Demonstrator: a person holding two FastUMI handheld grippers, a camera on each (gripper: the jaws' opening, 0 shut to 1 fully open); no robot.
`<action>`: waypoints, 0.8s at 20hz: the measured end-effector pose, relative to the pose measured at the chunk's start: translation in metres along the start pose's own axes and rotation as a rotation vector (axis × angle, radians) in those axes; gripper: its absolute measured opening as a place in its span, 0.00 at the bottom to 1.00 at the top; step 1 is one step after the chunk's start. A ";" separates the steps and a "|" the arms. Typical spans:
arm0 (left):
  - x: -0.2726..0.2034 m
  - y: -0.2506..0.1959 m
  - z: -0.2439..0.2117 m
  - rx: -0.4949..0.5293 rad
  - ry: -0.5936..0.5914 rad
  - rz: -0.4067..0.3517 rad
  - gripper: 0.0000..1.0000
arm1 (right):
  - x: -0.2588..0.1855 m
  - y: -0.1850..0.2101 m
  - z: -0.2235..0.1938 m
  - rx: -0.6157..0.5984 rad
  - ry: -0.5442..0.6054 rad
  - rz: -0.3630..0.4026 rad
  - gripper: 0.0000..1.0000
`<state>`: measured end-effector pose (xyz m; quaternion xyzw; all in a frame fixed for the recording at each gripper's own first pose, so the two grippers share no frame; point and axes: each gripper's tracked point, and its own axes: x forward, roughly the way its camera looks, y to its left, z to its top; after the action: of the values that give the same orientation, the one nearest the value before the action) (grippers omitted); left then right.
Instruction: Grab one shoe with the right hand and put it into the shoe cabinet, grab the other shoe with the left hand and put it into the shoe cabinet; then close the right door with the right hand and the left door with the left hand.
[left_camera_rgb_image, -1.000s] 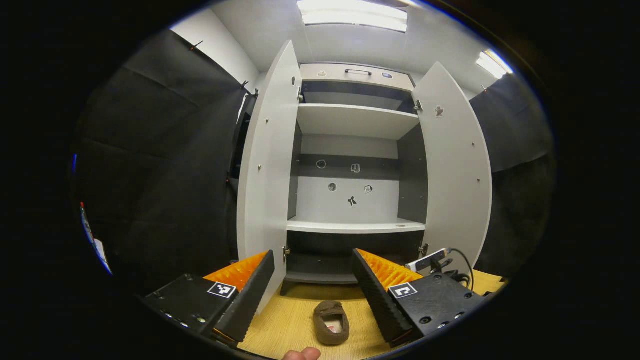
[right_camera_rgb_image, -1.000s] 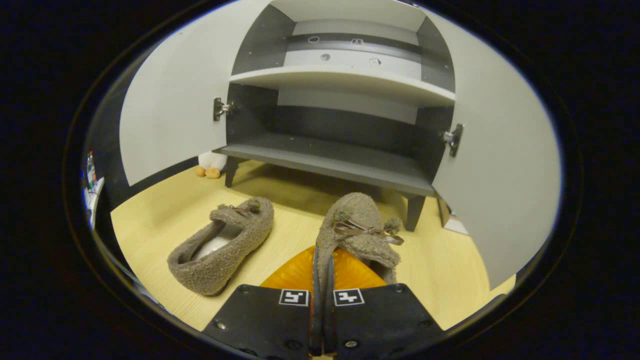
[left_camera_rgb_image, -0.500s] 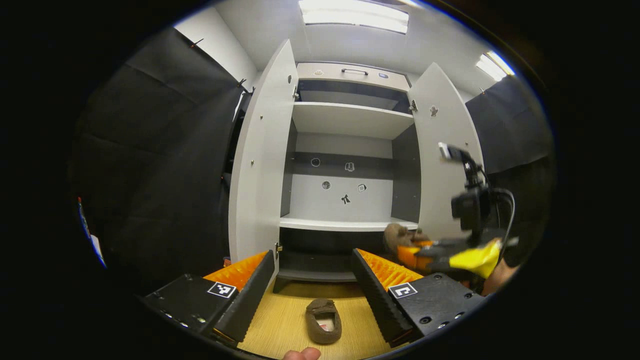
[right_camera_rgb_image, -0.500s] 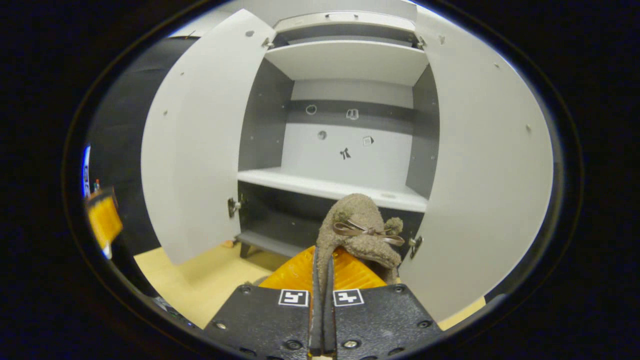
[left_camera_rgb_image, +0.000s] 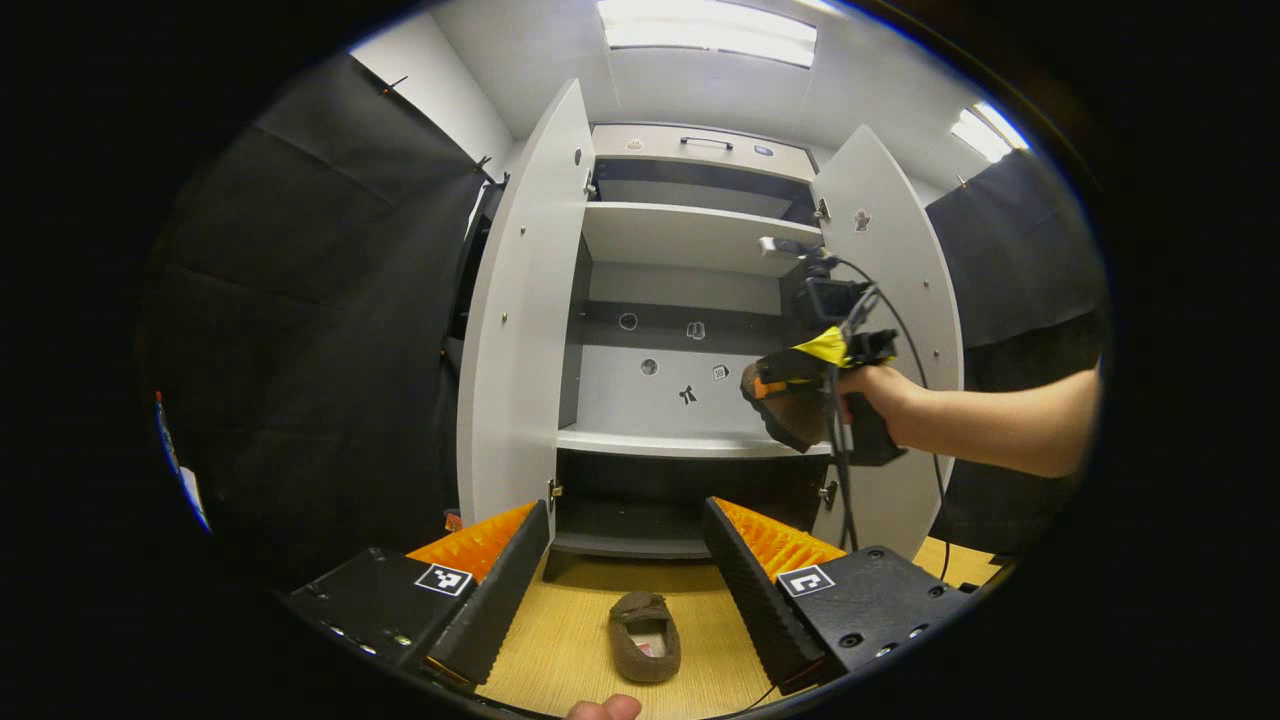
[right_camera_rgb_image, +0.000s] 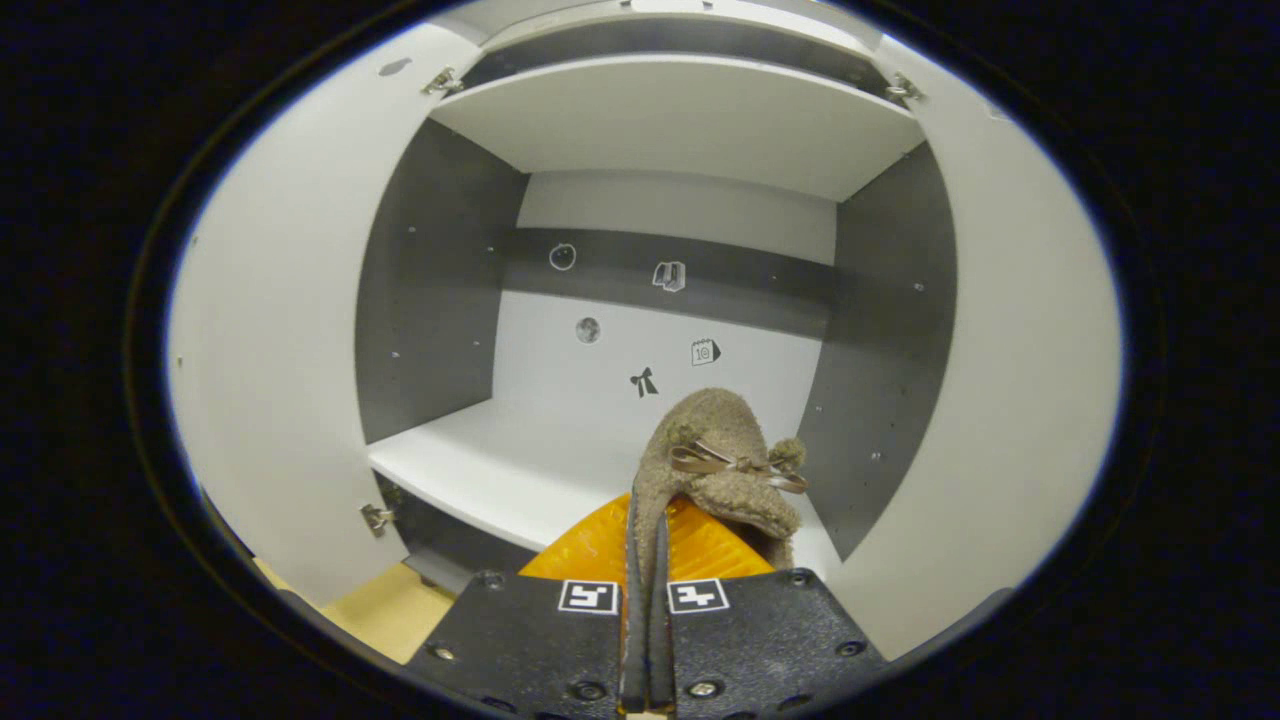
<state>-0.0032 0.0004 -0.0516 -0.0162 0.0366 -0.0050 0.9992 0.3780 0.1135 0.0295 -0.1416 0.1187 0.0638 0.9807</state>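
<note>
The shoe cabinet (right_camera_rgb_image: 690, 120) stood open in the booth, both doors swung wide. The first shoe (right_camera_rgb_image: 715, 460) was pinched by its edge between the closed jaws of the right gripper (right_camera_rgb_image: 645, 560), its toe projecting ahead of them. Within one second it had risen from floor level to the middle shelf (right_camera_rgb_image: 500, 470), so placement appeared imminent. The left gripper (left_camera_rgb_image: 625, 560) hung with jaws wide apart and empty; the second shoe (left_camera_rgb_image: 645, 648) lay on the floor (left_camera_rgb_image: 560, 650) between and below them.
</note>
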 end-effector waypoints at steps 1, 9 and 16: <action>0.000 0.002 0.000 0.002 0.000 0.006 0.95 | 0.018 0.000 0.001 -0.024 0.024 -0.013 0.05; 0.001 0.019 -0.002 0.004 0.007 0.062 0.95 | 0.097 0.005 -0.024 -0.074 0.250 -0.043 0.05; 0.004 0.025 0.000 -0.015 0.004 0.075 0.95 | 0.105 0.002 -0.021 -0.052 0.287 -0.102 0.17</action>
<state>0.0007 0.0250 -0.0529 -0.0221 0.0391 0.0328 0.9984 0.4742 0.1191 -0.0169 -0.1806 0.2486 -0.0039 0.9516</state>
